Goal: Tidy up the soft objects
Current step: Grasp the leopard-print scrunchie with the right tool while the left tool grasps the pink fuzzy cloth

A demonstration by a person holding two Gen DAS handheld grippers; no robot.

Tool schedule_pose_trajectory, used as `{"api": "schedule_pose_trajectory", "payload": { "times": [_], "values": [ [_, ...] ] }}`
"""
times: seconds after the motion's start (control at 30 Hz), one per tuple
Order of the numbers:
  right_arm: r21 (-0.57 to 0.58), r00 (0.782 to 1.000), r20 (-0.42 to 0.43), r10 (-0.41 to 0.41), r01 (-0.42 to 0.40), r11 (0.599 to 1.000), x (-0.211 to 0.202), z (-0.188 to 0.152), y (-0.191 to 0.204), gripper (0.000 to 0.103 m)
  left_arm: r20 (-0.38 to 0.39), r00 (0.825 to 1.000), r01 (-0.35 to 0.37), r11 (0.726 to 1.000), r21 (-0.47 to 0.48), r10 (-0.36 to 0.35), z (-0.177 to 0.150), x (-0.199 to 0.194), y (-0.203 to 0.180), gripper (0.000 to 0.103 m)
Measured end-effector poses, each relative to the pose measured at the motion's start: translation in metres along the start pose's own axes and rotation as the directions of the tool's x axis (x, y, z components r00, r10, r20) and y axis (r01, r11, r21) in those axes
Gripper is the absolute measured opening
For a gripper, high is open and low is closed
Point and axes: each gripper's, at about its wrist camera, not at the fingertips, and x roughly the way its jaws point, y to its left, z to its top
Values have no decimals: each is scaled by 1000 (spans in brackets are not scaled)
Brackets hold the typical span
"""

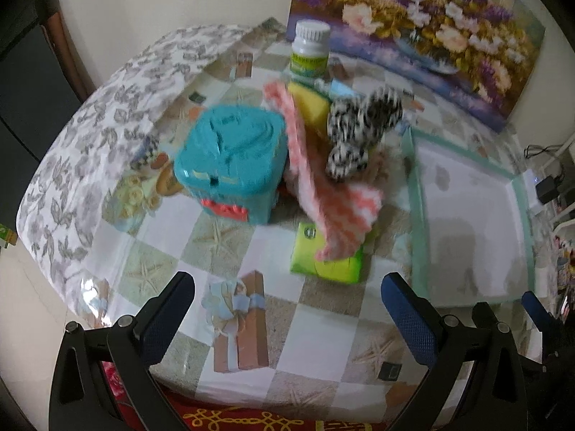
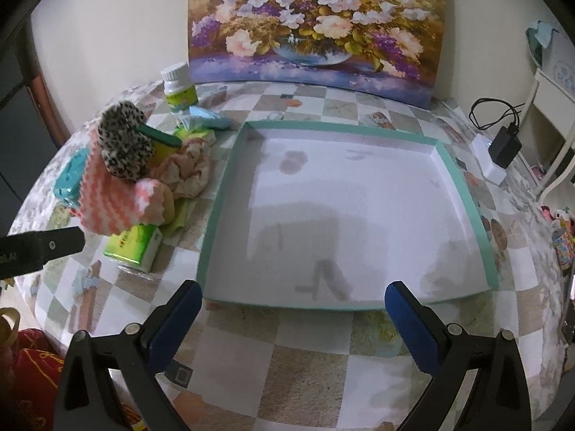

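A: Two grippers, both spread wide and holding nothing. Left gripper (image 1: 287, 309) aimed at the heap, pink-and-white cloth (image 1: 323, 194) dead ahead, long axis running away and leftward over the green tissue pack (image 1: 327, 255).

B: Nearer than the right gripper (image 2: 293, 305), surely; that one faces the bare white tray (image 2: 463, 186), heap well off to its left.

A: Leopard plush (image 1: 359, 133) perched on top. Beneath the cloth, mostly hidden. Blurred, too.

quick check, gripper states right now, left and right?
Left gripper: open, holding nothing, above the table short of the green tissue pack.
Right gripper: open, holding nothing, at the near edge of the tray.
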Motion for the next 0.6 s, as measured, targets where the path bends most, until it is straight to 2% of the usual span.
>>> {"api": "schedule_pose_trajectory", "payload": {
  "times": [0.1, 0.27, 0.33, 0.5, 0.6],
  "values": [
    [0, 1000, 15, 5, -5, 1000, -13, 15, 3, 103, -20, 1000, 14, 1000, -9, -14, 17, -4, -3, 103],
    [15, 998, 44, 54, -55, 998, -43, 52, 18, 103, 5, 999, 47, 997, -55, -47, 56, -11, -9, 103],
    [24, 996, 54, 74, -75, 997, -50, 66, 26, 103, -28, 999, 35, 998, -59, -37, 68, 15, -3, 103],
    [48, 990, 82, 111, -116, 992, -59, 95, 45, 103, 55, 994, 99, 981, -165, -91, 82, 2, 22, 103],
    [93, 989, 98, 112, -121, 988, -58, 107, 47, 103, 92, 990, 126, 955, -268, -105, 79, -14, 56, 103]
  ]
}}
